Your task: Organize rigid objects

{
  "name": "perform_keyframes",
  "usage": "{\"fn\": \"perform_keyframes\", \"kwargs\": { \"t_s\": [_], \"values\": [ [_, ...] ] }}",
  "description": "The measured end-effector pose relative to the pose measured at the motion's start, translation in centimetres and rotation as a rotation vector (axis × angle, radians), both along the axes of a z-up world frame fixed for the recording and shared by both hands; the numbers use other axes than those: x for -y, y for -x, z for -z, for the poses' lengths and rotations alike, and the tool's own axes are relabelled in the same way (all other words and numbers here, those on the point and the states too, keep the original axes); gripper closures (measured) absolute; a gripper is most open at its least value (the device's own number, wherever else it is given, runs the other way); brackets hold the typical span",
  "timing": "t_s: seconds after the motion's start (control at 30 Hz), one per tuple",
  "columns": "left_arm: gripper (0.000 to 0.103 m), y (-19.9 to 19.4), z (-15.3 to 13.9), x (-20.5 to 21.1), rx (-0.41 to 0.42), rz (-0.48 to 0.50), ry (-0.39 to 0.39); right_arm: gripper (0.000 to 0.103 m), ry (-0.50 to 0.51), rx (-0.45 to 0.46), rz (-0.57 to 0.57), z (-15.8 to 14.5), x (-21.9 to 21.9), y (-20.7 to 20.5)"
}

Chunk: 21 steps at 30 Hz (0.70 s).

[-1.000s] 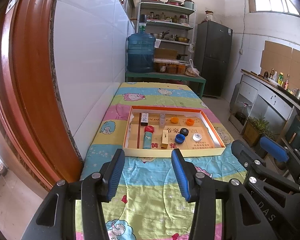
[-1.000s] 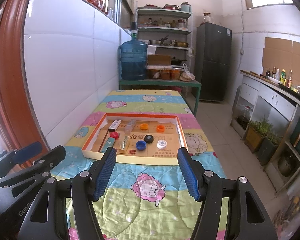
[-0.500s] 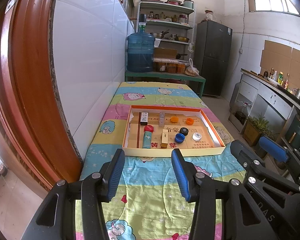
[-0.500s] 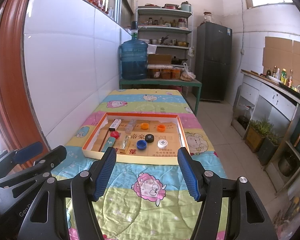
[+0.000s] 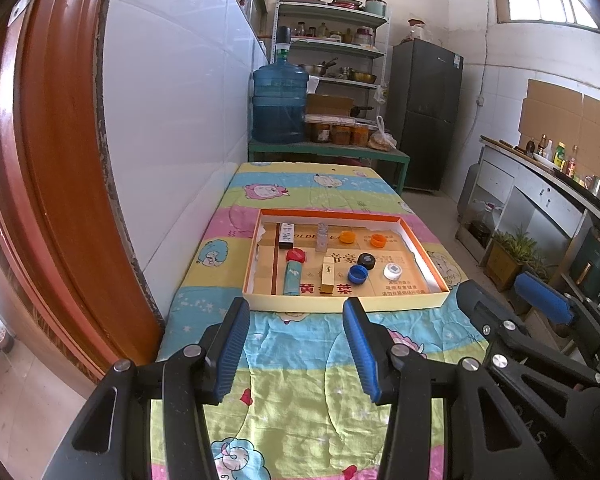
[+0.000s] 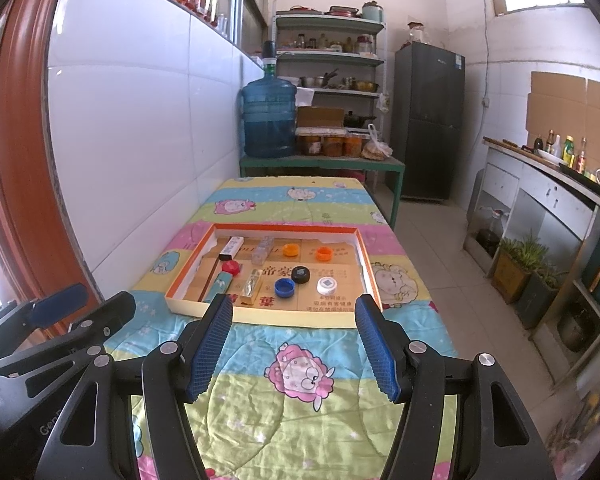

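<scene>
I see blue water jug [image 5: 280, 104] at 12 o'clock, standing on green bench [image 5: 328, 152] against white tiled wall [image 5: 172, 120]. Jars of orange preserves [image 5: 336, 130] just beside jug. Metal shelf rack [image 5: 332, 40] behind, loaded with pots and jars. Dark fridge [image 5: 426, 112] at 1 o'clock. Counter with bottles [image 5: 552, 152] at 3 o'clock, potted plants [image 5: 512, 248] below it. Red-brown door frame [image 5: 40, 160] at 9 o'clock.

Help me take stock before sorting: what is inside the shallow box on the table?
Inside the box: two orange caps, a red cap, black cap, blue cap, white cap, a teal tube and small packs. Printed cardboard covers the bottom.
</scene>
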State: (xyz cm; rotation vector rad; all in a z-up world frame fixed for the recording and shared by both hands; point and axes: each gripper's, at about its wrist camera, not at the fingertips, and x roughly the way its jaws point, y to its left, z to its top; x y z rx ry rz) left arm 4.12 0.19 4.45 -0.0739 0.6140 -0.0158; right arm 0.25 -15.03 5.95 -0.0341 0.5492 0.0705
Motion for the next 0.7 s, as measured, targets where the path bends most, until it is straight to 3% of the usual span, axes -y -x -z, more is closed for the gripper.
{"fn": "perform_keyframes", "kwargs": {
  "t_s": [0.7],
  "values": [
    [0.054,-0.17,0.61,0.2,-0.011,0.005,0.009,0.037,-0.001,-0.001,0.025,0.45,0.49,0.04]
  ]
}}
